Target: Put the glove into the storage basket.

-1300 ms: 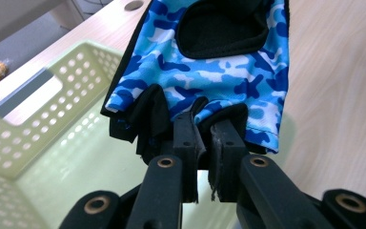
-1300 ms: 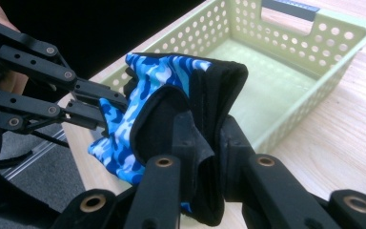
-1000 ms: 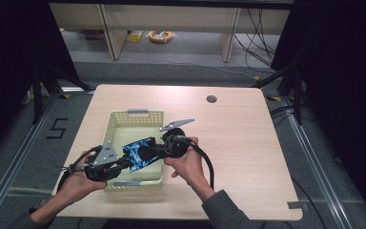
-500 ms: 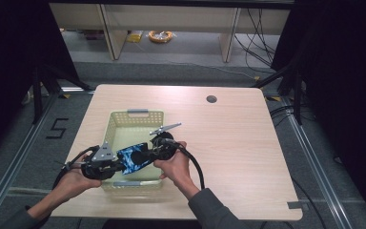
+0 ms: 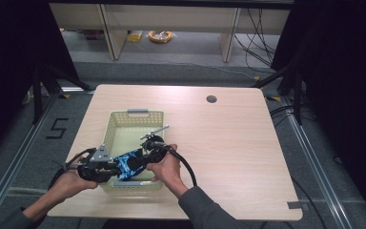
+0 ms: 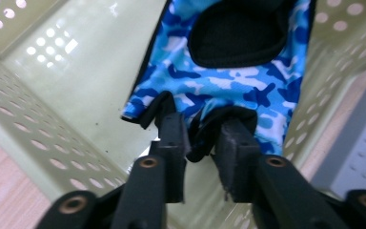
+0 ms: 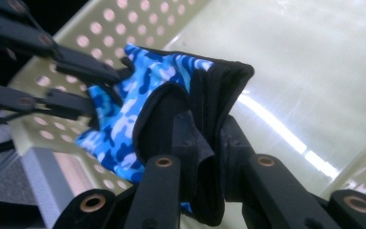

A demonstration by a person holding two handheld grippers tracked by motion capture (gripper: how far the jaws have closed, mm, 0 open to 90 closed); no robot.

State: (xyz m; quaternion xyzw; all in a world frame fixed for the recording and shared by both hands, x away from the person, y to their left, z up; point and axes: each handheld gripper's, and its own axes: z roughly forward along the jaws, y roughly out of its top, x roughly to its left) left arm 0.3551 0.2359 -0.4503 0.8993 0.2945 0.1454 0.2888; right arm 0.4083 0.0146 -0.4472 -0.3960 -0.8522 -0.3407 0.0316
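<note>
A blue camouflage fingerless glove (image 5: pixel 129 162) with black trim hangs stretched between both grippers, low over the near end of a pale green perforated basket (image 5: pixel 134 117). My left gripper (image 6: pixel 201 136) is shut on the glove's (image 6: pixel 219 86) finger end, black edging pinched between its jaws. My right gripper (image 7: pixel 208 143) is shut on the black cuff of the glove (image 7: pixel 138 95). In the high view the left gripper (image 5: pixel 109 167) is at the basket's near left corner and the right gripper (image 5: pixel 145 155) is just right of the glove.
The basket stands on a light wooden table (image 5: pixel 228 157), left of centre, its floor (image 7: pixel 286 62) bare. A dark round grommet (image 5: pixel 211 99) lies at the table's far side. Black cables trail from both grippers toward the person.
Both grippers have carried the glove toward the person and downward, from over the basket's middle to its near end. Both have stayed shut on it.
</note>
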